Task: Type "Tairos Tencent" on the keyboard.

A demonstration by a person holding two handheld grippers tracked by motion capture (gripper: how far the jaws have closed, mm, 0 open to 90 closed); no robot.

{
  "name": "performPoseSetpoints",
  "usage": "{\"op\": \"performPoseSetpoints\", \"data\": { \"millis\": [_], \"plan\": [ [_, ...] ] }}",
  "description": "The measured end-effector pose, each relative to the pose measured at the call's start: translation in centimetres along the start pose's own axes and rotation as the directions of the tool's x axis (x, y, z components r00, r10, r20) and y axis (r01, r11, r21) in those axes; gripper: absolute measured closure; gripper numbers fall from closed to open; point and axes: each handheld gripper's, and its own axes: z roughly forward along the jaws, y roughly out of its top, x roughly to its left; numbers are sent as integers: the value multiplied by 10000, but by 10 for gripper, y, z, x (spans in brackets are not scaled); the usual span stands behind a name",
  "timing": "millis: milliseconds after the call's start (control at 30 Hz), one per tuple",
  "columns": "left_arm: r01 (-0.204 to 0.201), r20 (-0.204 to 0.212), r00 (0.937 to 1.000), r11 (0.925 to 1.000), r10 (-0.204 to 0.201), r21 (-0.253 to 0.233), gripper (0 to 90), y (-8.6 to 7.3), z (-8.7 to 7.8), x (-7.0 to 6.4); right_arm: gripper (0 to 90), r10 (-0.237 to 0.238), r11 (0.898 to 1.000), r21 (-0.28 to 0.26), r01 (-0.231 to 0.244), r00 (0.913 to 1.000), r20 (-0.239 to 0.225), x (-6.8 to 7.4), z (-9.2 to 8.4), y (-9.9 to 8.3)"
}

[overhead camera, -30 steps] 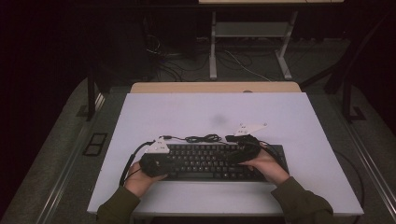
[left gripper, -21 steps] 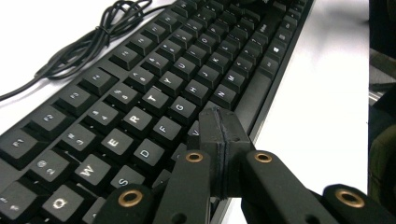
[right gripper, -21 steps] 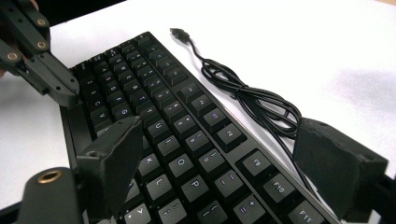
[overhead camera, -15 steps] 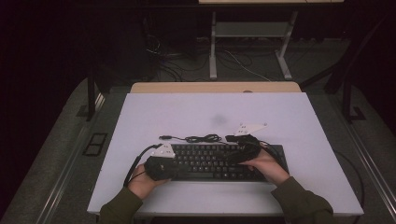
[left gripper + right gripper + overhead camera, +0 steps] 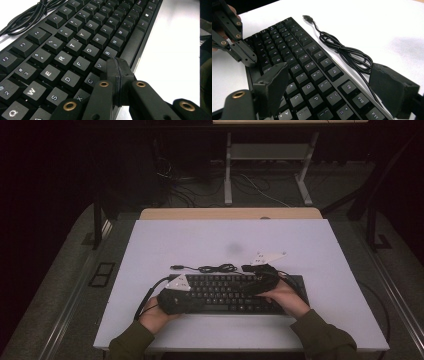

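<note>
The step in hand seems to be typing: the left gripper (image 5: 117,65) has its jaws pressed together, holding nothing, with the tip low over the keyboard (image 5: 235,292) near the V and B keys; if it touches a key I cannot tell. The right gripper (image 5: 329,85) hangs above the keyboard with jaws wide apart, empty. Next move calls for a short, straight press on one key. The keyboard is black, lying near the table (image 5: 150,250) front edge, its cable (image 5: 212,268) coiled just behind it
</note>
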Motion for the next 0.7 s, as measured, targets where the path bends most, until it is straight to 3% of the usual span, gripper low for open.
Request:
{"op": "performPoseSetpoints", "data": {
  "millis": [467,700],
  "plan": [
    [-6,8,10000,10000,6,59,890,-1,2,0,157,-38,10000,3,38,10000,-5,0,1,0],
    [119,-54,9999,9996,-120,-274,890,1,-6,2,157,-27,10000,-13,27,10000,-7,0,0,0]
  ]
}}
